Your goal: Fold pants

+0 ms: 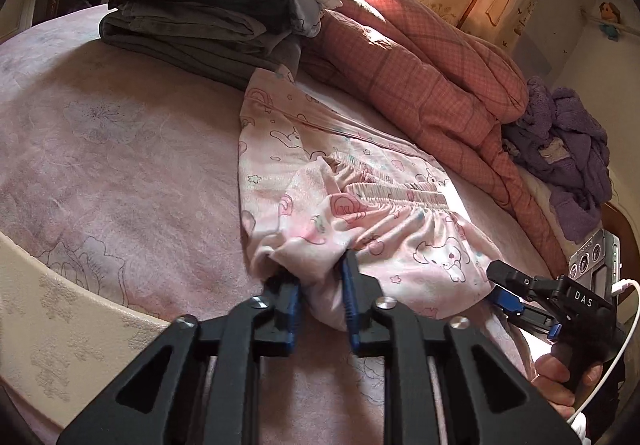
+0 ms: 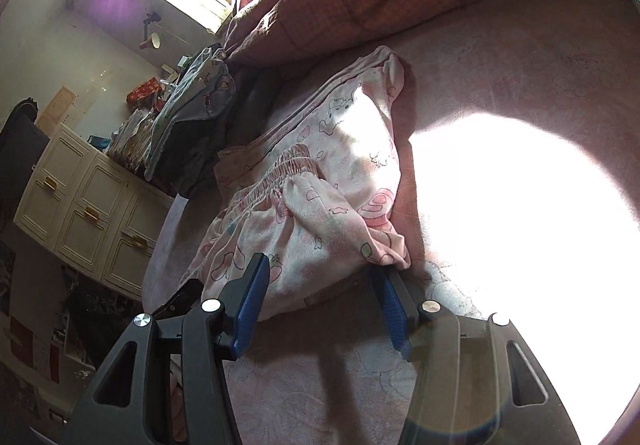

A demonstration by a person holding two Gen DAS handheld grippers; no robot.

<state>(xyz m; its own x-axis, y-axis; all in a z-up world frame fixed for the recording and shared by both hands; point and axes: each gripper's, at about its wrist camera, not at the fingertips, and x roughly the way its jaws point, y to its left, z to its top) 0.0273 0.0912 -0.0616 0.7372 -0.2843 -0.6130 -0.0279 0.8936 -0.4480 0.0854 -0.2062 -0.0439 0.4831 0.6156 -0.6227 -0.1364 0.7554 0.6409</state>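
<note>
We see the pants (image 1: 360, 205), pink with a cartoon print, lying partly folded on the bed (image 1: 120, 149), their gathered waistband (image 1: 396, 191) turned up across the middle. Behind them sits a stack of folded clothes (image 1: 200, 17), and a red checked quilt (image 1: 432, 85) is bunched along the far side, with a purple garment (image 1: 568, 149) past it.

Our left hand-held gripper (image 1: 316, 285) has a bunch of the pants' fabric between its blue pads (image 1: 348, 297). In the left wrist view the pads stand a little apart with cloth bulging through them, and they look pressed onto that wad, so we read it as closed on the pants.

Our right hand-held gripper (image 2: 320, 285) is about half open. In the right wrist view a thick fold of the pants (image 2: 320, 205) sits between its pads (image 2: 256, 293); the cloth touches both, but we cannot tell whether they pinch it or only bracket it. From the left wrist view the right hand-held gripper (image 1: 504, 295) comes in low at the right edge of the pants, with a hand (image 1: 560, 377) on its handle and a white cable (image 1: 616, 345) trailing down.

A strong patch of sunlight (image 2: 520, 225) washes out the bed beside the pants. White cabinets (image 2: 92, 205) stand past the bed's edge.
</note>
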